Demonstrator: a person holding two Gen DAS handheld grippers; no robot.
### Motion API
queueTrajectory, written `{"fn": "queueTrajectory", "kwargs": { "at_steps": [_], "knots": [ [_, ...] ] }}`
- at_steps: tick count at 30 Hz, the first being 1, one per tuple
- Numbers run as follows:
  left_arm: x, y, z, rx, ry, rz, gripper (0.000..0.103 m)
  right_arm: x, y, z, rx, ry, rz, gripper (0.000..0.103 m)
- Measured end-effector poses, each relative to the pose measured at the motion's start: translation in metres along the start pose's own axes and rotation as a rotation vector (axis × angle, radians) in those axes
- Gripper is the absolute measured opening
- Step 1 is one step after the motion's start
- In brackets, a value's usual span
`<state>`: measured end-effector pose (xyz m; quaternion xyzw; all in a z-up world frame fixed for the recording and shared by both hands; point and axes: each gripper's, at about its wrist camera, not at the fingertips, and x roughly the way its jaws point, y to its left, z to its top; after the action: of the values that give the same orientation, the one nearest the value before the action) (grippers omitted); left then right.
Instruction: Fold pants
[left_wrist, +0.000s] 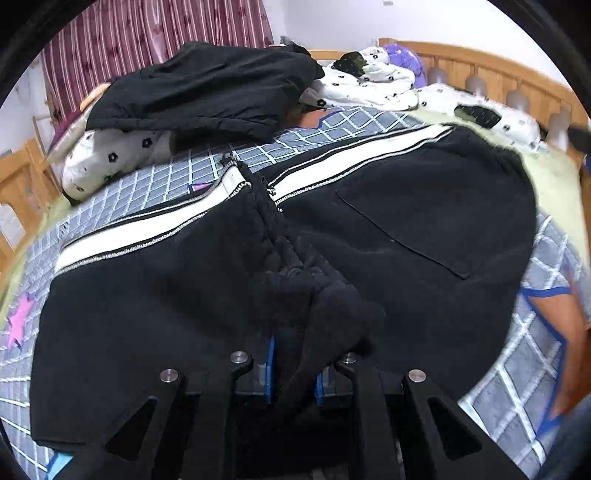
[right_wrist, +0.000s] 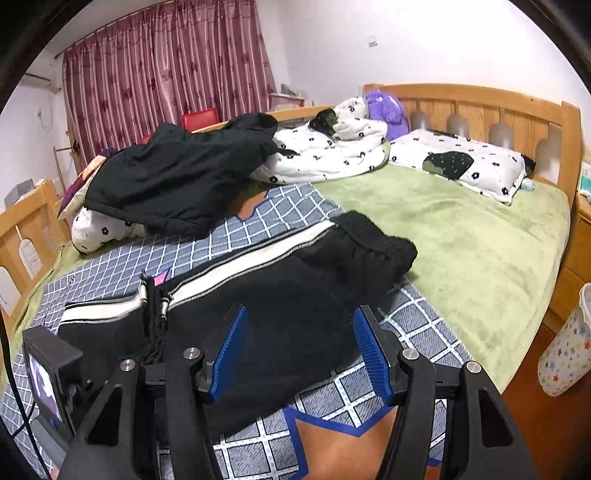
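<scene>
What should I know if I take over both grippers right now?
Left gripper: shut on a bunch of black cloth at the near edge of the pants.
Right gripper: open, holds nothing, above the pants' near part.
Pants: spread across the checked blanket on the bed, white stripe on the far side. Another dark garment lies behind on the bedding.
Done: pants look folded over once, cuff on top at the middle; not certain.
Left: likely grip the other end with the right gripper, fold again, flatten.
</scene>
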<state>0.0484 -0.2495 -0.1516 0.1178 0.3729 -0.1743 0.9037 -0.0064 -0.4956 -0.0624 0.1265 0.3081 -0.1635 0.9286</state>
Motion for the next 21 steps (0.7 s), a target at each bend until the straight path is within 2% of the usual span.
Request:
{"fn": "queueTrajectory", "kwargs": {
  "at_steps": [2,4,5,6,8,10,12,15,18,20,21],
  "knots": [
    [-0.014,0.011,0.001,-0.042,0.034,-0.122,0.031,0.001,0.004,-0.002,-0.01,0.009,0.012,0.06],
    [-0.037,0.029,-0.005,-0.073,0.03,-0.167,0.036,0.002,0.015,-0.003,-0.023,0.015,0.05,0.06],
    [-0.043,0.039,-0.009,-0.086,0.02,-0.171,0.044,0.003,0.022,-0.003,-0.038,0.016,0.069,0.06],
    [-0.055,0.056,-0.015,-0.114,0.002,-0.154,0.058,0.002,0.029,-0.005,-0.052,0.018,0.081,0.06],
    [-0.069,0.082,-0.019,-0.162,-0.031,-0.103,0.067,0.005,0.047,-0.009,-0.084,0.037,0.126,0.06],
    [-0.082,0.114,-0.029,-0.195,-0.038,-0.031,0.067,0.011,0.065,-0.015,-0.098,0.086,0.194,0.06],
    [-0.087,0.142,-0.037,-0.196,-0.011,0.074,0.067,0.02,0.087,-0.023,-0.121,0.142,0.256,0.06],
    [-0.097,0.178,-0.059,-0.205,-0.004,0.169,0.067,0.035,0.123,-0.038,-0.183,0.206,0.303,0.06],
    [-0.101,0.205,-0.077,-0.275,0.001,0.19,0.067,0.05,0.148,-0.053,-0.247,0.233,0.29,0.06],
    [-0.1,0.22,-0.085,-0.316,0.011,0.17,0.067,0.065,0.163,-0.063,-0.285,0.25,0.267,0.058],
    [-0.099,0.224,-0.088,-0.332,0.015,0.146,0.067,0.071,0.168,-0.065,-0.29,0.263,0.265,0.047]
  ]
}}
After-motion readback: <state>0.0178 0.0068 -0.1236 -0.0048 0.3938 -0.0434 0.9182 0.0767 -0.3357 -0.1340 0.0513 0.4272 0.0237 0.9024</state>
